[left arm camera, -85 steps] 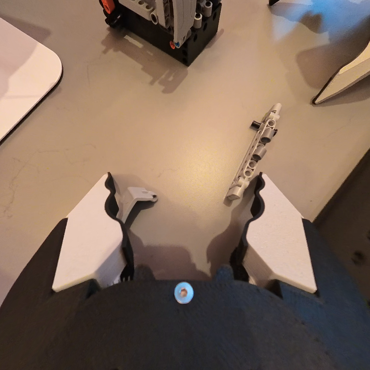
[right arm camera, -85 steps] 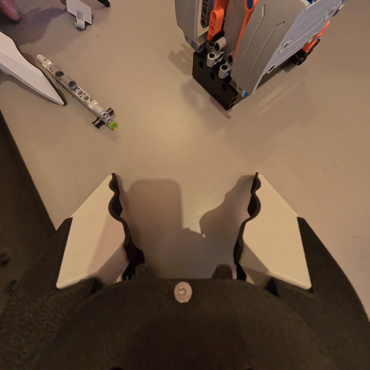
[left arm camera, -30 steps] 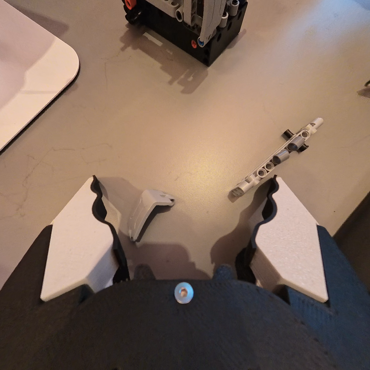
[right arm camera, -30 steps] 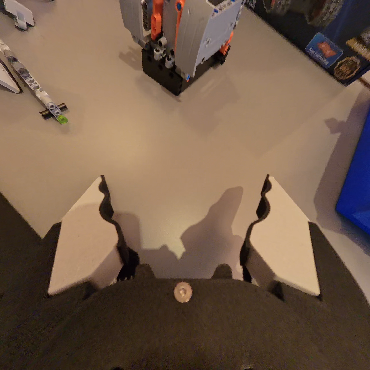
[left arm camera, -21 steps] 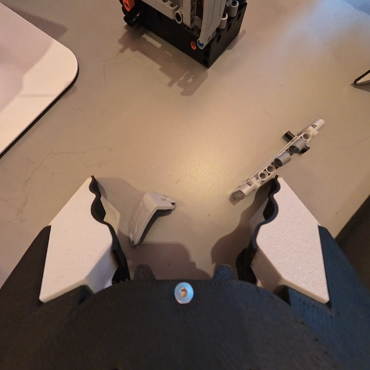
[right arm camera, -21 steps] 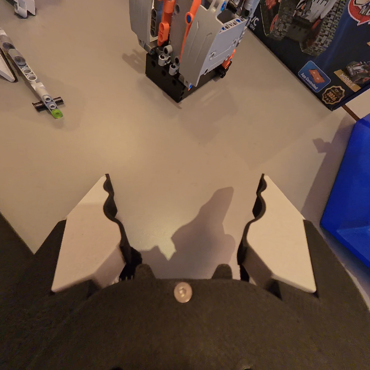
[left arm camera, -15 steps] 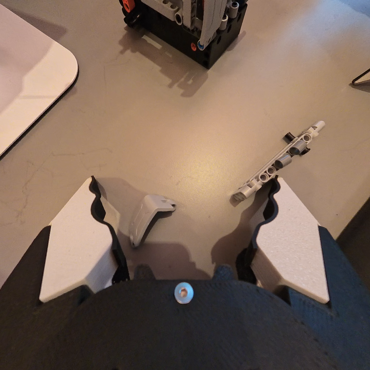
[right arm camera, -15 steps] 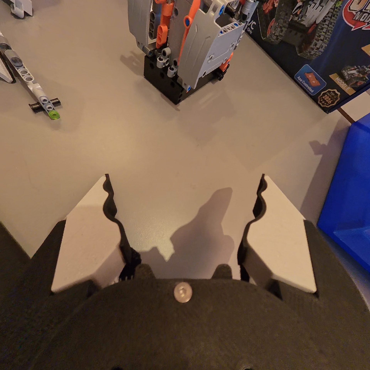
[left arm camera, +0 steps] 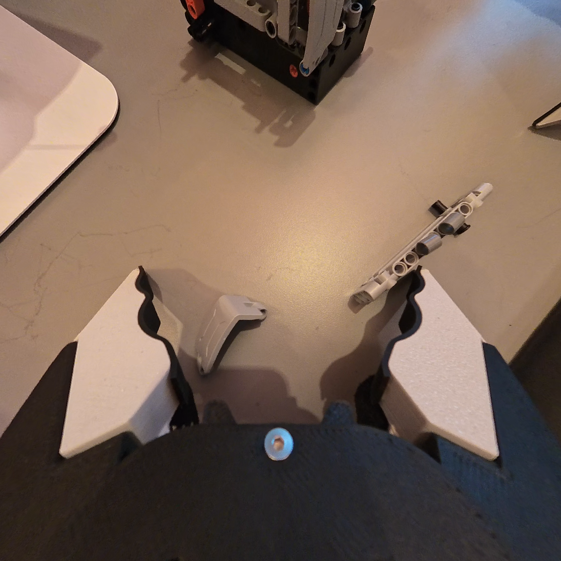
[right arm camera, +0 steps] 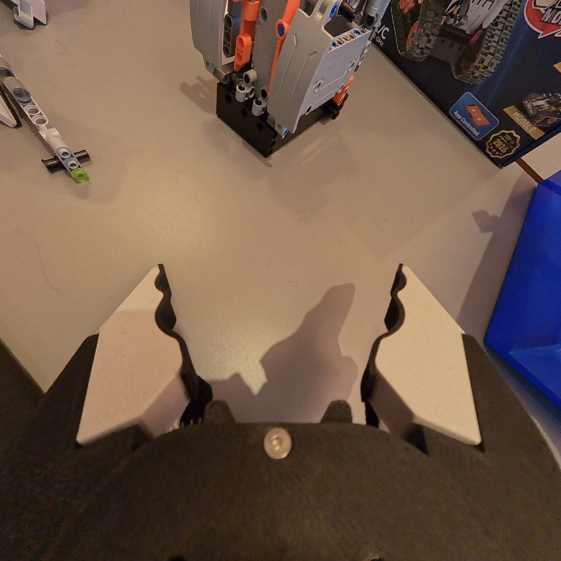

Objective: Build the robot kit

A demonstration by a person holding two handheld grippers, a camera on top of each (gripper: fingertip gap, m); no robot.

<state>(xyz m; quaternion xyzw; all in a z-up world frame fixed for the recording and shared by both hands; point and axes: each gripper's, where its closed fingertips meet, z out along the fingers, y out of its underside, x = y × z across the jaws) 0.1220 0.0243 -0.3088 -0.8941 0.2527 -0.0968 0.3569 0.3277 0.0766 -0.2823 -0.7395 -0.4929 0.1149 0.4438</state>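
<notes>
Risk assessment first. My left claw [left arm camera: 279, 270] sits low over the bench [left arm camera: 273, 170] with two loose parts inside or at the edge of its span. The small grey angled piece [left arm camera: 224, 328] lies between the fingers, just beside the left finger [left arm camera: 121, 358], and apart from it as far as I can tell. The long grey perforated beam [left arm camera: 422, 246] lies with its near end at the tip of the right finger [left arm camera: 437, 358]; I cannot tell whether they touch. In my judgement, any sideways drift or a closing stroke from this pose could nudge the beam and spin it toward the bench edge on the right, or pinch the angled piece off-centre so that it flips out. The beam carries short sleeves and a black pin that look liable to snag.

Left claw state: fingers spread wide, nothing gripped.

Right claw [right arm camera: 279, 267] state: fingers spread equally wide, nothing between them but bare bench, nothing touched. Ahead of it stands the grey, orange and black brick assembly [right arm camera: 273, 85], well apart. A printed box [right arm camera: 473, 60] and a blue container [right arm camera: 534, 297] stand to its right; a swing that way could strike them. A second beam with a green tip [right arm camera: 54, 142] lies far left.
</notes>
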